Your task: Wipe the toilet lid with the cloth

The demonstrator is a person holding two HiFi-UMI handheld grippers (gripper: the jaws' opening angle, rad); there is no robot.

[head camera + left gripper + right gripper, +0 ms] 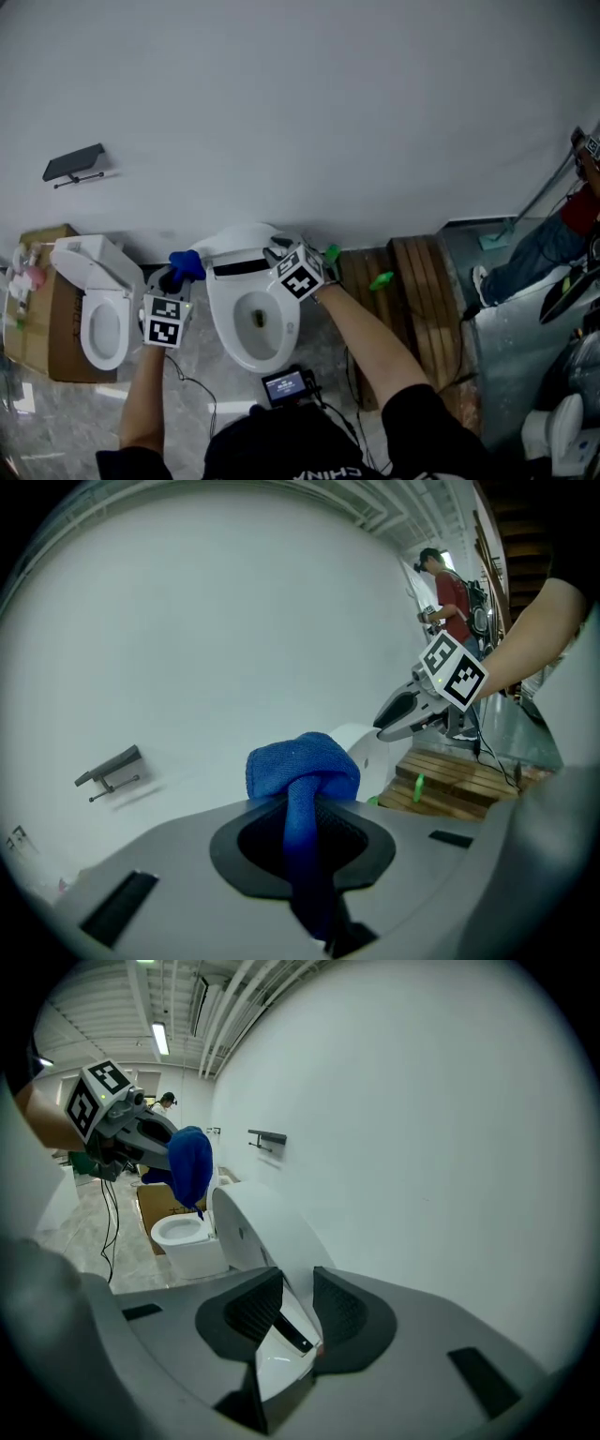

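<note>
My left gripper (305, 803) was clamped tight on the blue cloth (302, 764), which bunched above the pads and hung down between them. I held it in the air just left of the raised toilet lid (251, 1230), near it but apart from it. My right gripper (291, 1314) had its jaws apart with the lid's upper edge standing between them. The pads sat close on either side but did not look clamped. The lid stood upright against the white wall (309, 112), behind the open toilet bowl (221, 317). A second toilet (101, 281) stood to the left beside a cardboard box (37, 323), and wooden pallets (417, 281) lay to the right.
</note>
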